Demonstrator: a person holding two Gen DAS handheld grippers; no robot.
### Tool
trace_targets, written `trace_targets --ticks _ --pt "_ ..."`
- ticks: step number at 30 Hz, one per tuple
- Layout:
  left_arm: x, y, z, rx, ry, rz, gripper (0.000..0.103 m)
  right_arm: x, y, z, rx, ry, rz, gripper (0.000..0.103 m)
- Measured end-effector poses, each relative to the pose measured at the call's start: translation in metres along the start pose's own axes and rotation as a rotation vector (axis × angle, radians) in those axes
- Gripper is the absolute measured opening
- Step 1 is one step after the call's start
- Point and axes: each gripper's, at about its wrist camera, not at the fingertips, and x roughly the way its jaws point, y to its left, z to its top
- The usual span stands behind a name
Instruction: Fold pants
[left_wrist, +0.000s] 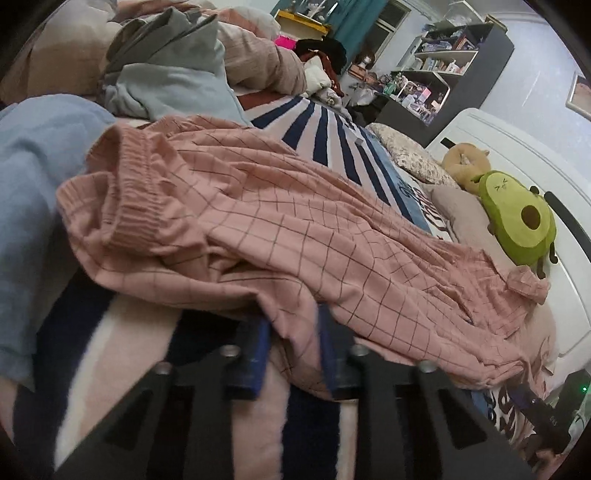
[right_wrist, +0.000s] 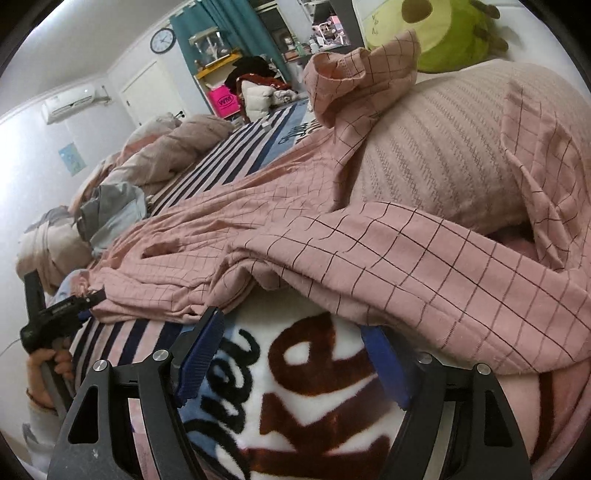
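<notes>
While the left claw (left_wrist: 291, 332) pinches a fold at the near edge of the pink checked pants (left_wrist: 280, 229), its 2 blue pads (left_wrist: 258, 350) press the cloth from both sides. In the right wrist view the left claw (right_wrist: 86, 308) appears at the far left, gripped by a hand (right_wrist: 51, 369) and biting the waist end of the pants (right_wrist: 332, 236). The right claw (right_wrist: 295, 343) stands apart, its blue pads (right_wrist: 201, 350) just under the hanging edge of a pant leg, with no cloth pressed between them. The pants lie lengthwise across the striped blanket (left_wrist: 332, 136) on the bed, their legs draped over a beige pillow (right_wrist: 443, 147). Beyond sit an avocado plush (left_wrist: 517, 218) and a heap of grey clothes (left_wrist: 166, 62).
</notes>
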Motion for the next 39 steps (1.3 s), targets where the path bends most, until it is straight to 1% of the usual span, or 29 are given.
trace_targets --ticks 2,4,6,7,10,12,13,15,16,17,18,19,20,21,22,24,25,26,27,28,29,31,32,34,35,36,39 --pt "-0.007 0.000 -0.003 0.016 -0.001 0.010 0.008 0.003 -0.002 0.003 0.001 0.000 0.005 0.075" --pt "-0.016 0.004 -0.005 0.015 -0.012 0.018 0.007 0.002 -0.004 0.005 -0.002 0.000 0.017 0.075" --pt "-0.026 0.004 -0.008 0.032 -0.021 0.045 0.005 0.004 -0.004 0.006 -0.001 0.002 0.036 0.075" --pt "-0.033 0.003 -0.010 0.049 -0.022 0.066 0.002 0.005 -0.003 0.006 -0.002 0.003 0.045 0.075" --pt "-0.046 0.005 -0.020 0.078 -0.011 0.094 0.002 0.005 0.000 0.007 -0.012 0.009 0.047 0.075" --pt "-0.049 0.009 -0.023 0.069 0.012 0.070 0.002 0.007 0.000 0.006 -0.014 0.017 0.053 0.075" --pt "-0.049 0.013 -0.024 0.051 0.025 0.044 0.003 0.012 0.002 0.006 -0.013 0.031 0.066 0.076" --pt "-0.049 0.018 -0.024 0.041 0.025 0.044 0.014 0.018 0.007 0.005 -0.023 0.041 0.066 0.083" --pt "-0.049 0.020 -0.024 0.038 0.023 0.049 0.034 0.021 0.012 0.005 -0.035 0.041 0.058 0.084" --pt "-0.049 0.023 -0.023 0.025 0.016 0.037 0.048 0.023 0.016 0.006 -0.044 0.043 0.061 0.086" --pt "-0.050 0.024 -0.023 0.013 0.014 0.020 0.049 0.025 0.018 0.006 -0.050 0.046 0.073 0.086" --pt "-0.048 0.028 -0.021 -0.017 0.020 -0.018 0.050 0.028 0.022 0.008 -0.049 0.053 0.105 0.086" --pt "-0.046 0.031 -0.019 -0.039 0.023 -0.038 0.053 0.031 0.023 0.010 -0.044 0.060 0.133 0.087" --pt "-0.044 0.033 -0.017 -0.048 0.020 -0.040 0.056 0.033 0.024 0.010 -0.041 0.065 0.148 0.088" --pt "-0.040 0.035 -0.013 -0.057 0.010 -0.020 0.060 0.039 0.025 0.013 -0.034 0.078 0.161 0.090" --pt "-0.035 0.038 -0.008 -0.062 -0.014 0.026 0.060 0.047 0.026 0.017 -0.035 0.088 0.153 0.090" --pt "-0.031 0.040 -0.004 -0.064 -0.035 0.061 0.060 0.050 0.026 0.019 -0.036 0.089 0.154 0.090" --pt "-0.027 0.041 -0.001 -0.067 -0.060 0.103 0.055 0.052 0.026 0.020 -0.033 0.088 0.157 0.090" --pt "-0.024 0.043 0.002 -0.072 -0.073 0.138 0.046 0.056 0.025 0.023 -0.025 0.088 0.162 0.090" --pt "-0.022 0.045 0.004 -0.079 -0.080 0.164 0.023 0.058 0.025 0.025 -0.019 0.085 0.162 0.090" --pt "-0.023 0.048 0.005 -0.086 -0.092 0.179 0.012 0.060 0.025 0.026 -0.018 0.081 0.159 0.090" --pt "-0.032 0.049 0.004 -0.077 -0.124 0.171 0.004 0.061 0.024 0.028 -0.018 0.073 0.155 0.090" --pt "-0.040 0.048 0.004 -0.063 -0.150 0.181 0.002 0.061 0.023 0.027 -0.017 0.071 0.155 0.089" --pt "-0.058 0.046 0.003 -0.041 -0.203 0.228 0.000 0.059 0.021 0.027 -0.013 0.065 0.149 0.085" --pt "-0.065 0.047 0.003 -0.036 -0.220 0.239 0.000 0.058 0.020 0.027 -0.013 0.063 0.143 0.081" --pt "-0.072 0.047 0.002 -0.034 -0.228 0.238 0.000 0.057 0.019 0.026 -0.012 0.062 0.137 0.077" --pt "-0.087 0.048 -0.002 -0.022 -0.212 0.230 0.000 0.052 0.016 0.024 -0.001 0.060 0.130 0.071"
